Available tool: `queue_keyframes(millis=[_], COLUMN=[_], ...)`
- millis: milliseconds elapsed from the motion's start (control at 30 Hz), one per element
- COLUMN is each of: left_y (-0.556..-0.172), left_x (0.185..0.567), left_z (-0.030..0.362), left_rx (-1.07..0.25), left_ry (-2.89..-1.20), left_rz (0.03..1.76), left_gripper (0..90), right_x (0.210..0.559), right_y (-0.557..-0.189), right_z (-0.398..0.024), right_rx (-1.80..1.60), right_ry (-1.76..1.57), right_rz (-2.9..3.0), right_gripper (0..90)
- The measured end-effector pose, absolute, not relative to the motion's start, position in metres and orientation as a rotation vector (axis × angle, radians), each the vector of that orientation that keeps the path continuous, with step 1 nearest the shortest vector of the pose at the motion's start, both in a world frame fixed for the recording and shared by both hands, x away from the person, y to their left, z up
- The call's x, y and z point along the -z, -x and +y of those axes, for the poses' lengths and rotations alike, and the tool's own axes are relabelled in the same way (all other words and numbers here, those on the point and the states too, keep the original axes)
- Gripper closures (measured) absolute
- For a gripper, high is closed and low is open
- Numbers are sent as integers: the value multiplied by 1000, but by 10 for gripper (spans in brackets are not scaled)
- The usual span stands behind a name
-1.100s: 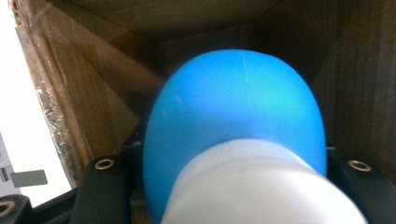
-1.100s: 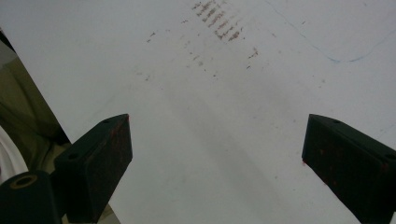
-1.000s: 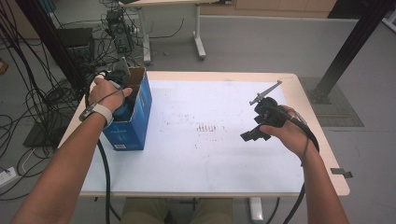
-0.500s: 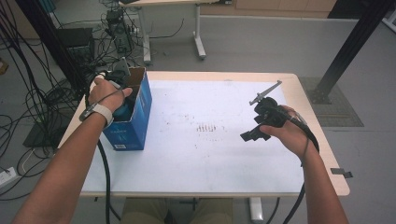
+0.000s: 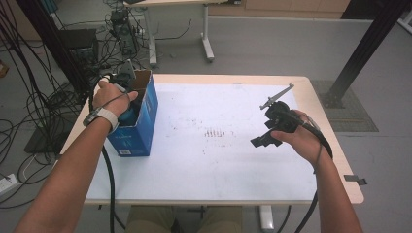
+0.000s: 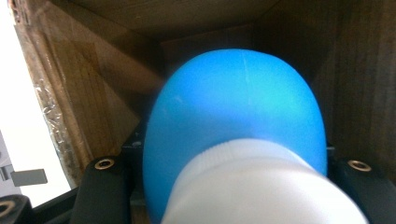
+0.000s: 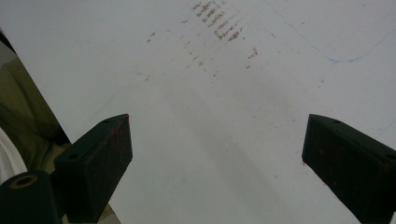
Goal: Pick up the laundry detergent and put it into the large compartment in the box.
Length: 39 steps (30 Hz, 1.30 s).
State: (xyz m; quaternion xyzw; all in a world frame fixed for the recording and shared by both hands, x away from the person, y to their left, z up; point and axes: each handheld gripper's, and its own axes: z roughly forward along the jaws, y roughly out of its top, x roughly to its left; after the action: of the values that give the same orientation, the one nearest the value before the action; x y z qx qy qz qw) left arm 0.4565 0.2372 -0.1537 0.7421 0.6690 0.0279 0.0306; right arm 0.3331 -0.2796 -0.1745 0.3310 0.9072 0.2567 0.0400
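While the person's forearms came in from the near edge of the worktop (image 5: 204, 184), the right hand-held gripper (image 5: 265, 138) hung above the white surface on the right side, its jaws spread wide with nothing between them; the right gripper view looked down past the two black jaws at bare, faintly stained worktop. Farther in and to the left, the left hand-held gripper (image 5: 127, 97) was sunk into the open top of a blue cardboard box (image 5: 138, 128) standing upright near the left edge. Its own view showed a blue bottle (image 6: 238, 116) with a white ribbed cap (image 6: 261, 186) lying between the jaws, brown cardboard walls all round it. The jaws seemed to sit against the bottle's sides, though the contact itself was hidden behind the bottle, so the grip looked closed rather than proven.

By my judgement, the step in hand was either lifting the bottle out of the box or lowering it in; the pictures could not settle which. Any next move would call for a straight vertical path, keeping the bottle clear of the cardboard walls and flaps so that the light box did not tip or drag along.
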Motion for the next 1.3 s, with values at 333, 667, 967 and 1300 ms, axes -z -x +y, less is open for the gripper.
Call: queue_keyframes(millis=[333,667,967,1300], left_y=[-455,-455,-455,-454], left_x=[154,154,154,154], left_z=[237,237,237,236], left_rx=[-92,-94,-95,-100], left_ry=[-2285,-2290,-2286,-2290], left_rz=[2060,2056,2058,2055], left_gripper=[393,393,393,393], right_x=[174,173,172,174], right_y=[-332,-332,-333,-333], right_z=[-280,-279,-278,-279], right_rx=[-786,-787,-786,-784], right_ry=[-1011,-1008,-1005,-1008], right_rz=[2779,2780,2780,2782], right_gripper=[83,84,84,84])
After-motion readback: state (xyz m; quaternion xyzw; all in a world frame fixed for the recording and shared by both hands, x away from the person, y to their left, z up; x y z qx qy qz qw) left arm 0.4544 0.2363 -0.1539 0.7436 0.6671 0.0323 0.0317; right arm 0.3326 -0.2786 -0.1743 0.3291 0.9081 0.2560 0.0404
